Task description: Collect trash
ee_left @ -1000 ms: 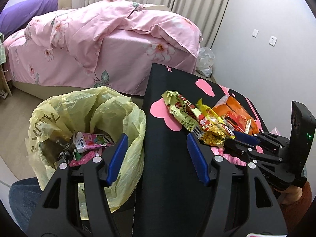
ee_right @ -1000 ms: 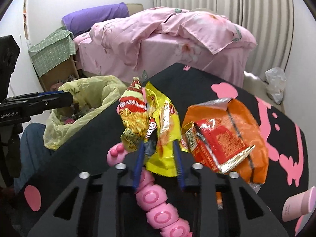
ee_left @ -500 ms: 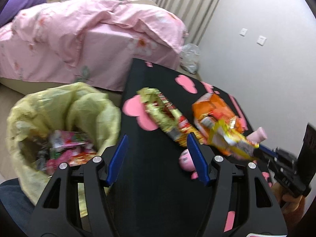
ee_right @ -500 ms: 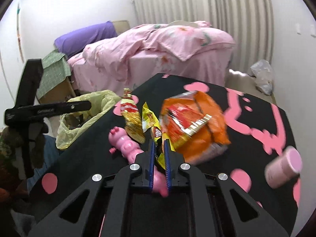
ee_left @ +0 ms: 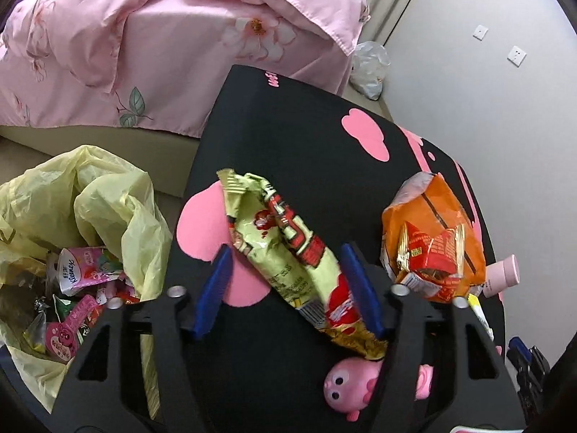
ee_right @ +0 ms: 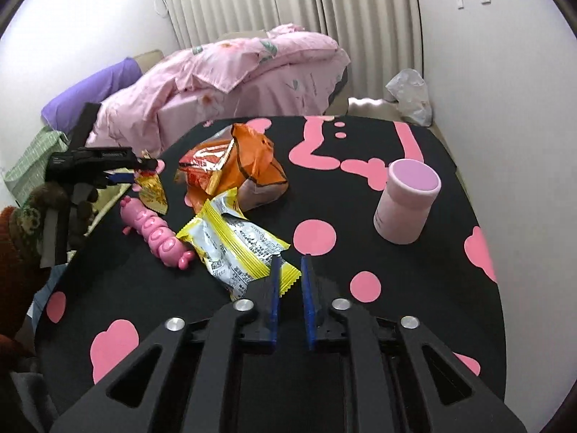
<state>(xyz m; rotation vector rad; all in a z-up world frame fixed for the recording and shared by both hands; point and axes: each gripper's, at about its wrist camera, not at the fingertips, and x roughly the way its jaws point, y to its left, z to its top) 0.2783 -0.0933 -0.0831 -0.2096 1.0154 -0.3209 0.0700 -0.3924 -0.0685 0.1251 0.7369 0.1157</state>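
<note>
My left gripper (ee_left: 285, 252) is open over the black table, its blue fingers either side of a long green-and-red snack wrapper (ee_left: 288, 252). An orange bag (ee_left: 432, 231) with a red wrapper on it lies to the right. The yellow trash bag (ee_left: 72, 216) with wrappers inside stands off the table's left edge. My right gripper (ee_right: 290, 267) has its jaws slightly apart, and a yellow-and-silver wrapper (ee_right: 234, 249) lies on the table with its corner at the left finger. The left gripper (ee_right: 119, 166) also shows at the far left of the right wrist view.
A pink caterpillar toy (ee_right: 155, 231) lies beside the yellow wrapper and shows in the left wrist view (ee_left: 349, 382). A pink cylinder container (ee_right: 407, 202) stands at the right. The table (ee_right: 360, 180) is black with pink patches. A pink bed (ee_left: 162, 36) is behind.
My right gripper pulled back toward the near edge with the yellow wrapper and its jaws have parted. My left gripper moved forward and now straddles the green-and-red wrapper.
</note>
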